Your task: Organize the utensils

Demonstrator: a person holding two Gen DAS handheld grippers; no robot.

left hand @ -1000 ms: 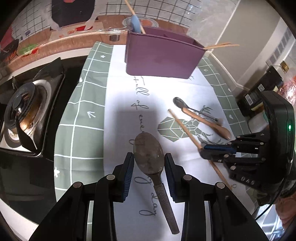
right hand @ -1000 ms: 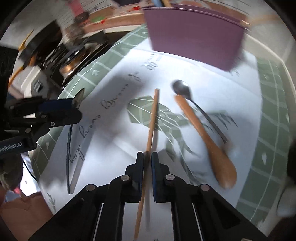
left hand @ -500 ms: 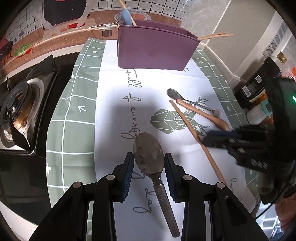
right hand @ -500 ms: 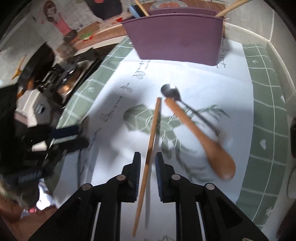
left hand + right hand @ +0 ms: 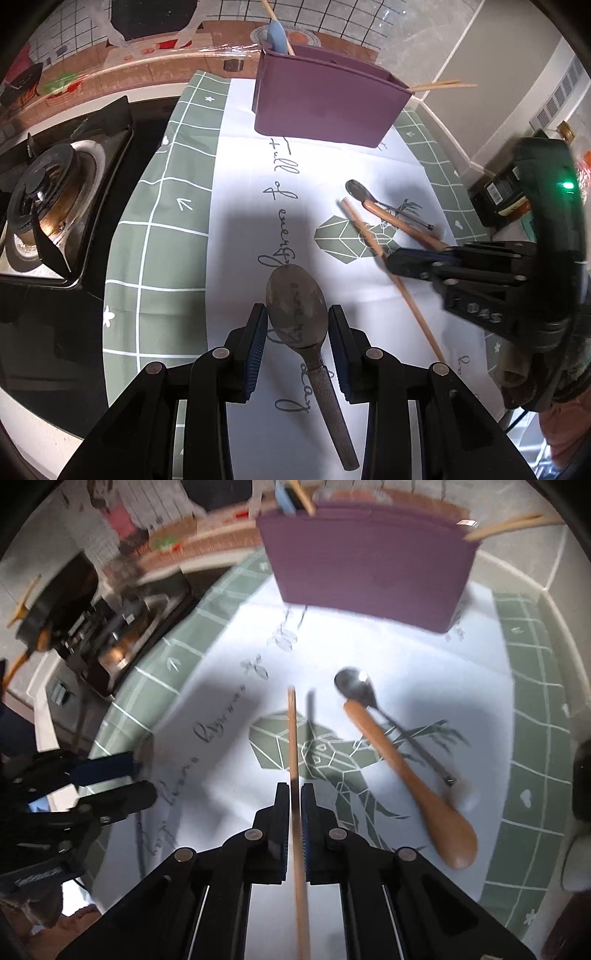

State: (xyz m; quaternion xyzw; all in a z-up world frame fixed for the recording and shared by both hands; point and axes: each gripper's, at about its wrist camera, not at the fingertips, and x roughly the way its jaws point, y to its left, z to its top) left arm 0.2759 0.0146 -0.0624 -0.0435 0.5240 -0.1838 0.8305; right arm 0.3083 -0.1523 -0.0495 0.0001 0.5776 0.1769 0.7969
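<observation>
My left gripper (image 5: 297,325) is shut on the bowl of a large dull metal spoon (image 5: 297,306) and holds it above the cloth. My right gripper (image 5: 294,794) is shut on a wooden chopstick (image 5: 293,746) that casts a shadow on the cloth, so it is off the surface; it also shows in the left wrist view (image 5: 369,236). A purple utensil holder (image 5: 325,107) stands at the back, with a blue utensil and chopsticks in it. A wooden spoon (image 5: 410,786) and a small metal spoon (image 5: 354,686) lie on the cloth.
A white and green tablecloth (image 5: 159,229) covers the counter. A gas stove (image 5: 48,206) stands to the left. Bottles (image 5: 513,192) stand at the right edge near the wall.
My right gripper has closed on the chopstick and lifted it off the cloth. My left gripper keeps its hold on the large spoon.
</observation>
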